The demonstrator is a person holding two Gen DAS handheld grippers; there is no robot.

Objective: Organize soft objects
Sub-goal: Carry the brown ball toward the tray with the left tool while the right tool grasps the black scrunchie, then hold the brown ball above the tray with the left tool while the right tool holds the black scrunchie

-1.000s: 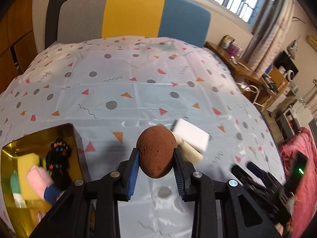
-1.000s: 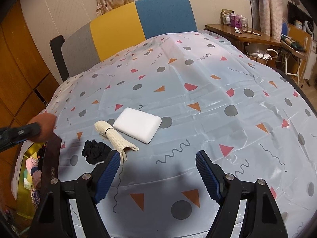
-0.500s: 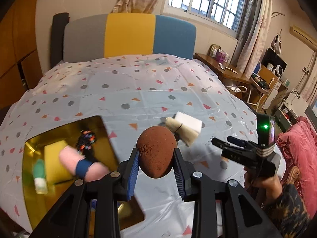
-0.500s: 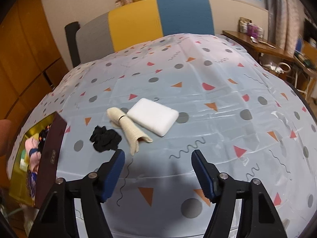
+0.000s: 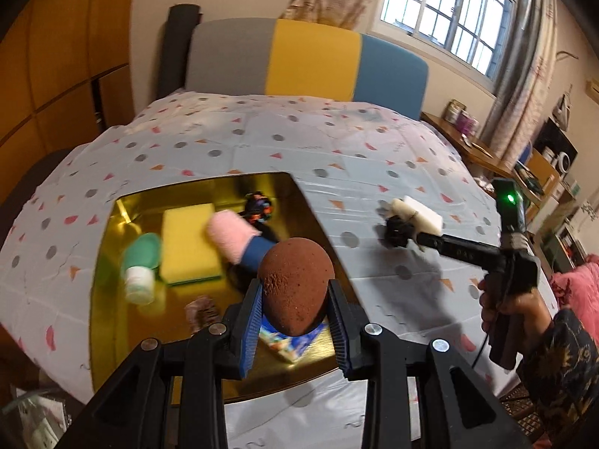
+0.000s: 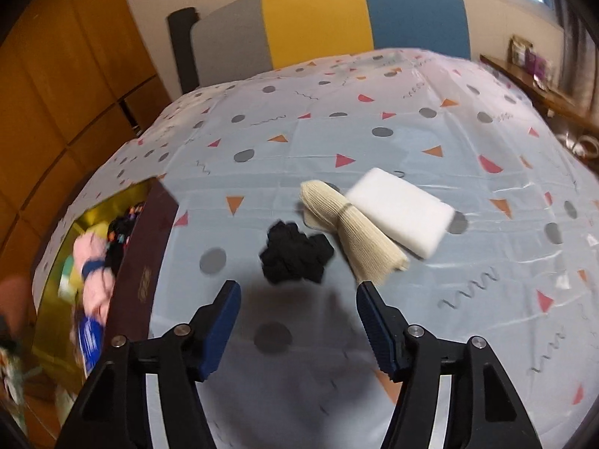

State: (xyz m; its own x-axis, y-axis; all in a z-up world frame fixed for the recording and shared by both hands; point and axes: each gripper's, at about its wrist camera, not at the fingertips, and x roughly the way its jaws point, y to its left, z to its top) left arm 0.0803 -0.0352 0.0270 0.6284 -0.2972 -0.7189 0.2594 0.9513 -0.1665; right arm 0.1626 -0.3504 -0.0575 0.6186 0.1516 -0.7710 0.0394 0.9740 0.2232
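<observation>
My left gripper (image 5: 294, 290) is shut on a brown egg-shaped sponge (image 5: 295, 280) and holds it above the near right part of the open gold box (image 5: 232, 191). My right gripper (image 6: 297, 292) hovers over the tablecloth just short of a black scrunchie (image 6: 295, 258). Its jaws are opening and nothing is between them. Right of the scrunchie lie a cream rolled cloth (image 6: 352, 232) and a white sponge block (image 6: 400, 209). In the left wrist view the right gripper (image 5: 402, 232) reaches over those three things, held by a person's hand (image 5: 501, 303).
The box holds a yellow sponge (image 5: 189, 239), a pink roll with a blue band (image 5: 236, 235), a green bottle (image 5: 140, 265) and a colourful scrunchie (image 5: 258, 205). Its dark side wall (image 6: 146, 262) stands left of the right gripper. A padded headboard (image 5: 310, 56) rises behind the spotted tablecloth (image 6: 374, 131).
My left gripper has carried the brown sponge leftward until it hangs over the gold box. My right gripper has moved nearer the black scrunchie and its jaws stand narrower than at first.
</observation>
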